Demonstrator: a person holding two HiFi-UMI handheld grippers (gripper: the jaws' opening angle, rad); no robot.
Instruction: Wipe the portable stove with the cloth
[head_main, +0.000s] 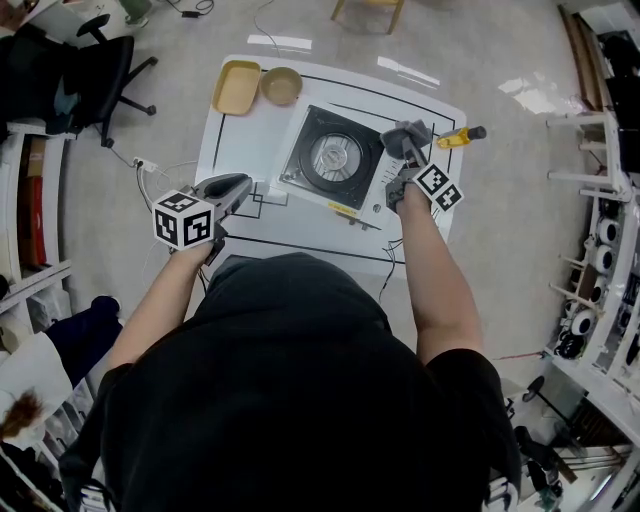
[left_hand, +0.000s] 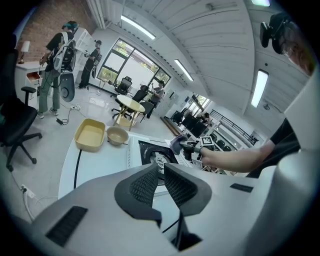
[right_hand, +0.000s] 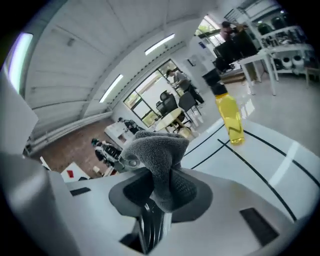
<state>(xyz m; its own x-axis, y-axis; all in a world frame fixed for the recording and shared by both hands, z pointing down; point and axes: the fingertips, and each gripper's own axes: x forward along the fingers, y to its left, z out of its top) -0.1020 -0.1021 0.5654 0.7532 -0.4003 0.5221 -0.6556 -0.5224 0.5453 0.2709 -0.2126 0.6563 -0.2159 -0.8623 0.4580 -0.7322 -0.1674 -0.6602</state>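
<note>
So, the left gripper (head_main: 238, 187) hovers over the near-left part of the white table (head_main: 240, 140), jaws squeezed nearly together on nothing. A yellow tray (head_main: 237, 87) and bowl (head_main: 281, 86) sit at the far-left corner. The portable stove (head_main: 335, 158) sits mid-table, skewed, long side running roughly left to right. Its yellow label (head_main: 345, 210) is too small to read. The right gripper (head_main: 405, 160) pinches the grey cloth (head_main: 405, 133), which is bunched up and pokes away from the person over the stove's far-right corner. 1 yellow bottle (head_main: 460, 137) is just right of it.
</note>
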